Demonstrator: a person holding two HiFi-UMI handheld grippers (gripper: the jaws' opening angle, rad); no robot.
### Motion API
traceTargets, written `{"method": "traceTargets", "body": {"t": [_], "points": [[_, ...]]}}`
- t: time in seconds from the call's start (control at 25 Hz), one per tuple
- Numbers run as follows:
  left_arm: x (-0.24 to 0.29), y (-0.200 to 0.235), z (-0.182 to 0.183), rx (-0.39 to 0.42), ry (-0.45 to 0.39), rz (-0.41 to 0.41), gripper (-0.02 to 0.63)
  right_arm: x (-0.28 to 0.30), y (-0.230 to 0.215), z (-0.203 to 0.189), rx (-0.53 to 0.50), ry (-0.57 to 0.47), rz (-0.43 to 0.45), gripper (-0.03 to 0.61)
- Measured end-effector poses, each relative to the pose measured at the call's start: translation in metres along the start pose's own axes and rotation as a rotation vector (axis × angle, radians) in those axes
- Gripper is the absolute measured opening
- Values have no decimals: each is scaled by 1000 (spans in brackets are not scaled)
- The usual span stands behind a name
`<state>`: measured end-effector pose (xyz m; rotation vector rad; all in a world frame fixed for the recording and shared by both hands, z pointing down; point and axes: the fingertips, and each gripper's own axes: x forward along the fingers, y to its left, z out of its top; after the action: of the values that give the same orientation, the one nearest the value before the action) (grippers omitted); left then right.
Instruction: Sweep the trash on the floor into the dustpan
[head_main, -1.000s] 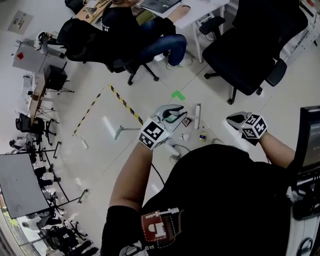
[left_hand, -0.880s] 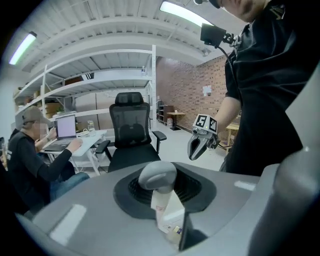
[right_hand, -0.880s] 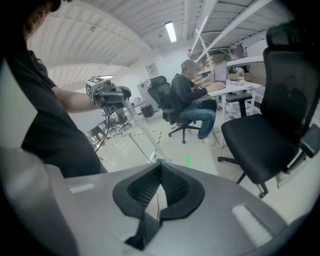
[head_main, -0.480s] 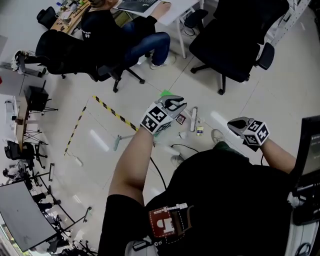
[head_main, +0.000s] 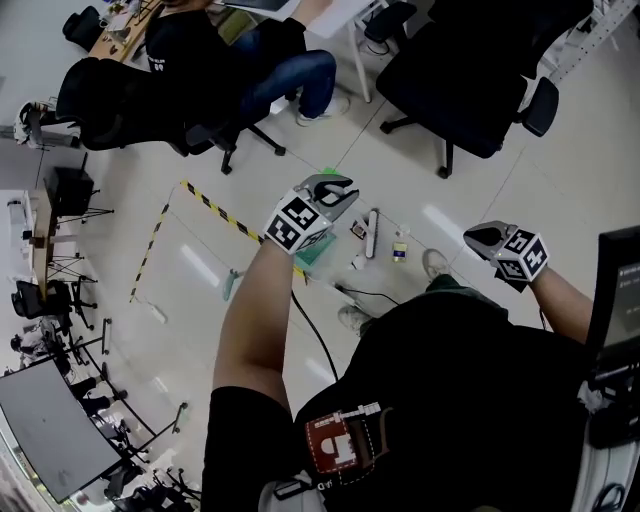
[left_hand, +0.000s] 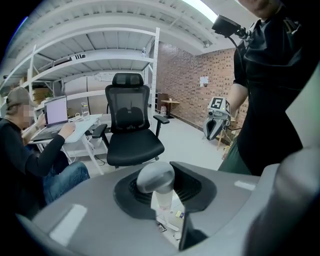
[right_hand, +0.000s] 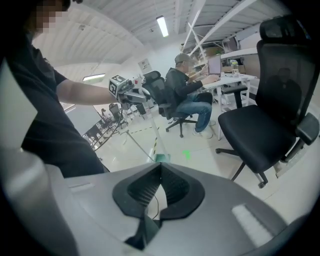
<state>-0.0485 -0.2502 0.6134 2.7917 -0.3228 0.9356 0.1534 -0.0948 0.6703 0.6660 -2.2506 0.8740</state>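
Nothing here can be read as a word, brand or number. The marker cube (head_main: 297, 222) on the left gripper (head_main: 337, 187) and its twin (head_main: 522, 256) on the right gripper (head_main: 480, 238) bear black-and-white square code patterns. The red-and-white emblem (head_main: 335, 445) on the person's black shirt is too small to make out. A notice (left_hand: 203, 80) on the brick wall and a sheet (right_hand: 145, 64) on the white wall are blurred. Yellow-and-black striped tape (head_main: 215, 207) and a green tape mark (right_hand: 188, 155) lie on the floor.

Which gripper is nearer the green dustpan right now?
Left. The left gripper is above the green dustpan, shut on its handle. The right gripper, shut on nothing, hangs well off to the person's right.
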Motion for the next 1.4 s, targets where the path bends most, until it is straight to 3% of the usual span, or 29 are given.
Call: {"method": "traceTargets", "body": {"t": [0.2,1.4], "points": [[-22,18,-18,15,46,15,83,6,23,-2,-4,-8,10,-8],[-212,44,-147,-122,268,323,83,46,66,50,-138,34,83,-8]]}}
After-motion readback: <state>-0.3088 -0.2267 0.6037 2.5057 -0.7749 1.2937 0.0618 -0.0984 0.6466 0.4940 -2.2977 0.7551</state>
